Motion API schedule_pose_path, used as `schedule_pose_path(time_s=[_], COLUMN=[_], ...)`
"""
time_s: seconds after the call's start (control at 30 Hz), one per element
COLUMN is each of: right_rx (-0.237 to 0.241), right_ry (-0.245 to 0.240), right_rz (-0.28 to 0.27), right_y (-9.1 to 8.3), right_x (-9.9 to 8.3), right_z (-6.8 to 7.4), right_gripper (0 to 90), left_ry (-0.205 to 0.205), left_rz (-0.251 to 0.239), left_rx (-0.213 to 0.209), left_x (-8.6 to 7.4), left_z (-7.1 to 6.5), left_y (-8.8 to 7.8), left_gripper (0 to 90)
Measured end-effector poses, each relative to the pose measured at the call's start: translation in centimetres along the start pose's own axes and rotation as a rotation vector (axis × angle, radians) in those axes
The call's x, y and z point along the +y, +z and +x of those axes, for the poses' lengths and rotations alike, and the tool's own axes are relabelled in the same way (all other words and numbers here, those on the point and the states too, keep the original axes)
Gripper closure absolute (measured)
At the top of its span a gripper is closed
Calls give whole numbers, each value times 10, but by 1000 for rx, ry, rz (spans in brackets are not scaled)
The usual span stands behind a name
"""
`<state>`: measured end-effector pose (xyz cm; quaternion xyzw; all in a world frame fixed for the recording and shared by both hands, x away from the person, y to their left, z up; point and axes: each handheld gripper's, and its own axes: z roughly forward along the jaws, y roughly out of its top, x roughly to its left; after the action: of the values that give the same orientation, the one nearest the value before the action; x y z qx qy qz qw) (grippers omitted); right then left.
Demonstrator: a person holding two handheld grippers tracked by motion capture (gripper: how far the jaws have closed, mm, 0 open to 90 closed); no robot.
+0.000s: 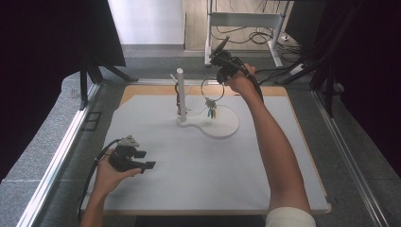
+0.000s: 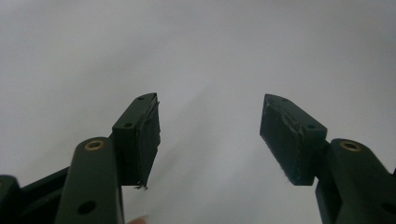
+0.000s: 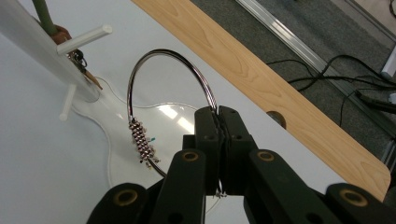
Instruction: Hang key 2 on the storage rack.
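Right tongs point(image 3: 218, 126) clamped tight on the wire ring point(image 3: 140, 79), pads pinching the ring's rim near its lower right in the right gripper view. Ring is lifted off the counter point(image 1: 265, 156), hanging in the air just right of the white post point(image 1: 180, 94), over the round part of the white base point(image 1: 227, 126). In the high view the ring point(image 1: 212, 88) sits below the right tongs point(image 1: 221, 75), with a bunch of keys point(image 1: 210, 109) dangling from its bottom, close above the base. In the right gripper view a cluster of small metal loops point(image 3: 141, 142) is strung on the ring's left side. Post has short white pegs point(image 3: 84, 39) sticking out sideways; something small and dark hangs by one peg, too small to tell what. Ring is clear of the pegs, not touching the post. Left tongs point(image 2: 210, 135) gape fairly wide, nothing between the pads, just plain white counter ahead of them. In the high view the left tongs point(image 1: 144, 159) rest low at the near left of the counter, well apart from the stand, pointing right. Wooden edge point(image 3: 261, 79) shows along the far side of the white top.
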<state>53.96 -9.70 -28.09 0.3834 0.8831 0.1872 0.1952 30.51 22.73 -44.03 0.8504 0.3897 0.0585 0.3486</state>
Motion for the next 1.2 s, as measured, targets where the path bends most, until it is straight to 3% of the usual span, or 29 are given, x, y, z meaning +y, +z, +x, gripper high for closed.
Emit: schedule_pose_path(time_s=[0.53, 1.2], right_rx=[7, 19], right_ry=[2, -11], right_rz=[-8, -19], right_y=[12, 24], right_x=[11, 22], right_z=[2, 16], right_gripper=[883, 883], left_ry=[4, 3], left_rz=[13, 11], left_rx=[-7, -8], left_x=[0, -1], left_z=[0, 0], left_y=[1, -1], left_gripper=[386, 385])
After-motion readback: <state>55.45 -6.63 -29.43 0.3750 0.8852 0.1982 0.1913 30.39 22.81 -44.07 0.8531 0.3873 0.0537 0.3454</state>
